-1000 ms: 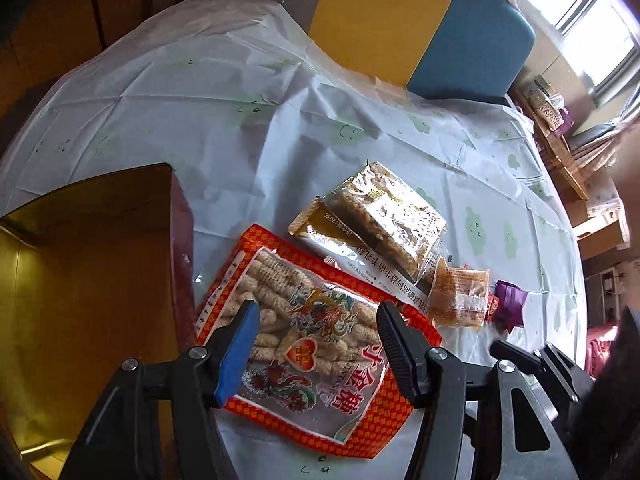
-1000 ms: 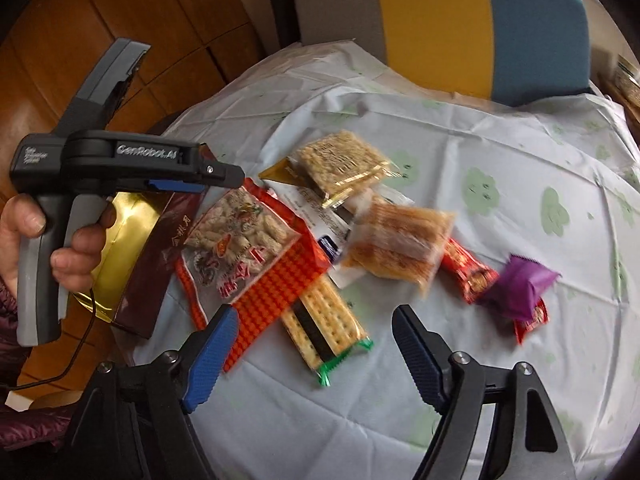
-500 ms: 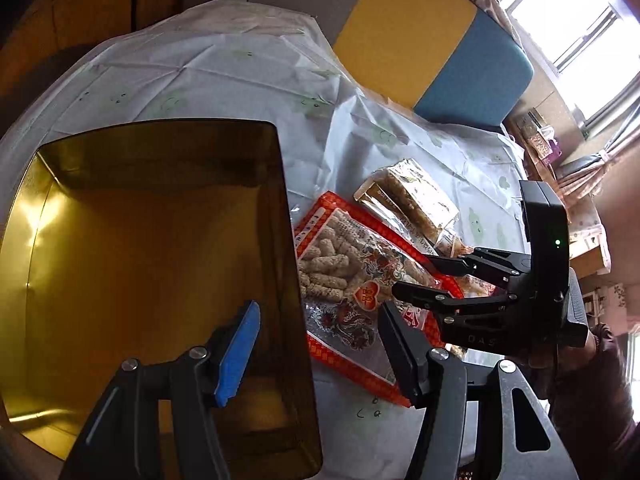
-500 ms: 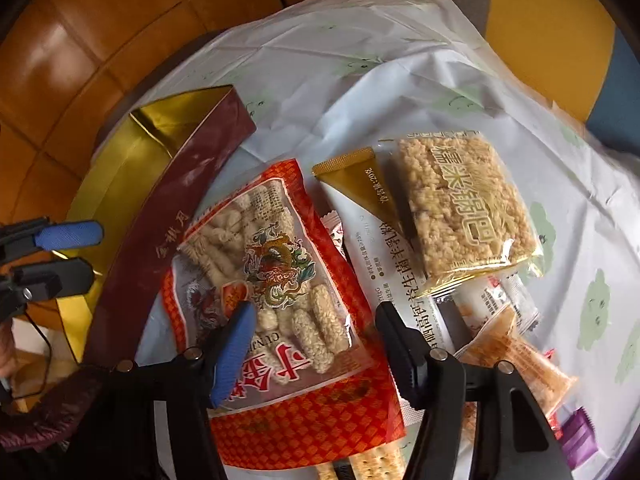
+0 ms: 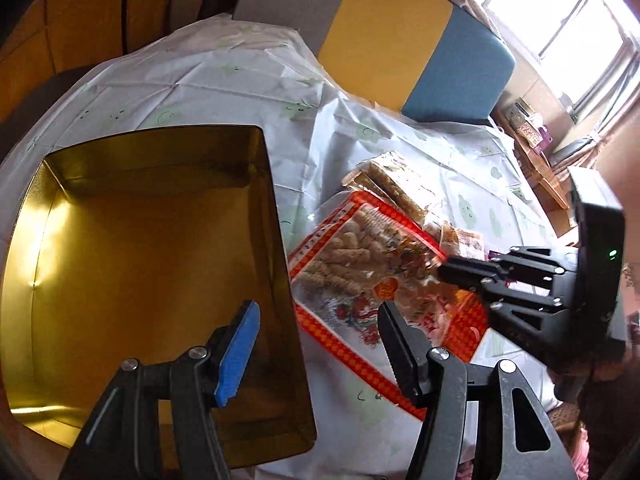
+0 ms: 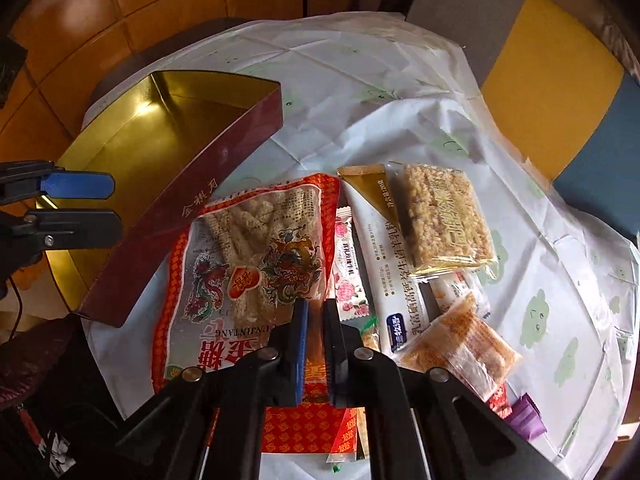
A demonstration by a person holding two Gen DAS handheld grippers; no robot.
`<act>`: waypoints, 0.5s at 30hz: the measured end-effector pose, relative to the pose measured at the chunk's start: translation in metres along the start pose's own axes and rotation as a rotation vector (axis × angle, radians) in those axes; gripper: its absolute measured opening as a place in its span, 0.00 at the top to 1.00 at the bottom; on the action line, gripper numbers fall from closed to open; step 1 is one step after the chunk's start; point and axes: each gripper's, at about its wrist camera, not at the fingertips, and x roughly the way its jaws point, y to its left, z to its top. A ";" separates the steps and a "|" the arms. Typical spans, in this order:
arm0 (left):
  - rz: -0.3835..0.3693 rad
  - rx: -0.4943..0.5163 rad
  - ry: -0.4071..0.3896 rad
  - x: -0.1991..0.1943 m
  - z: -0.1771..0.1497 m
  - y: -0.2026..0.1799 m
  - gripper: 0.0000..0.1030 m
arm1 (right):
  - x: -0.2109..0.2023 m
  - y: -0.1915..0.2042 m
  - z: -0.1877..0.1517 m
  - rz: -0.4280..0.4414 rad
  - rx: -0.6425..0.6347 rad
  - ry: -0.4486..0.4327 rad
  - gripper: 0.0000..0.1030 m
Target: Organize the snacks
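Right claw (image 6: 314, 312) pinched, seemingly on red snack bag (image 6: 256, 264)

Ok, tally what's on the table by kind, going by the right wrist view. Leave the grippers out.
Gold tin: 1
Big red snack bag: 1
Long white packet: 1
Rice crisp pack: 1
Small packets: 6 (rose sachet, clear one, orange one, red one, purple one, green-edged one, mostly hidden)
Total: 10 visible; more may be hidden.
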 end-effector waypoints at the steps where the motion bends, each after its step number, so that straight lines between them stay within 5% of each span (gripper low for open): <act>1: -0.003 0.009 0.000 0.000 -0.002 -0.003 0.40 | -0.007 -0.003 -0.003 -0.005 0.019 -0.013 0.96; 9: -0.006 0.111 -0.002 0.005 -0.029 -0.031 0.40 | -0.058 -0.019 -0.030 -0.120 0.092 -0.075 0.97; 15: -0.194 0.103 0.060 0.029 -0.046 -0.051 0.38 | -0.091 -0.016 -0.021 -0.122 0.107 -0.163 1.00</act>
